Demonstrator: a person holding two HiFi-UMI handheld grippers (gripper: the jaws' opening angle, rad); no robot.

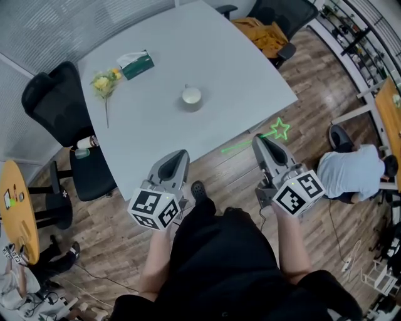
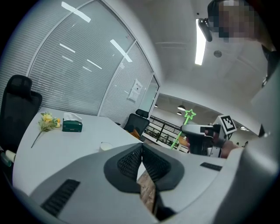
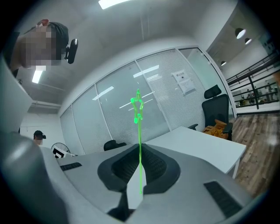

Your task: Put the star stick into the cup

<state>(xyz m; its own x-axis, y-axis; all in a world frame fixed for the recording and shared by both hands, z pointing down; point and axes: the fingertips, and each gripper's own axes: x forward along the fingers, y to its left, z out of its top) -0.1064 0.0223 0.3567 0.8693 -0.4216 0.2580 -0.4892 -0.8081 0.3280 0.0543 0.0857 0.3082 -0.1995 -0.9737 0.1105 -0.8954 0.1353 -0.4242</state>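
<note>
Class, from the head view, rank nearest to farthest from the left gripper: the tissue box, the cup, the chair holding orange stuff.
1. Cup, middle of the table.
2. Tissue box, table's far left.
3. Chair, beyond the far right corner.

Office: white table (image 1: 219, 56), swivel chairs (image 1: 47, 94)

Green star stick (image 1: 237, 146) held aloft; white cup (image 1: 192, 96) upright.

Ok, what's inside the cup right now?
Nothing sticks out of the cup; its bottom is too small to make out. The star stick is clamped in the right gripper.
</note>
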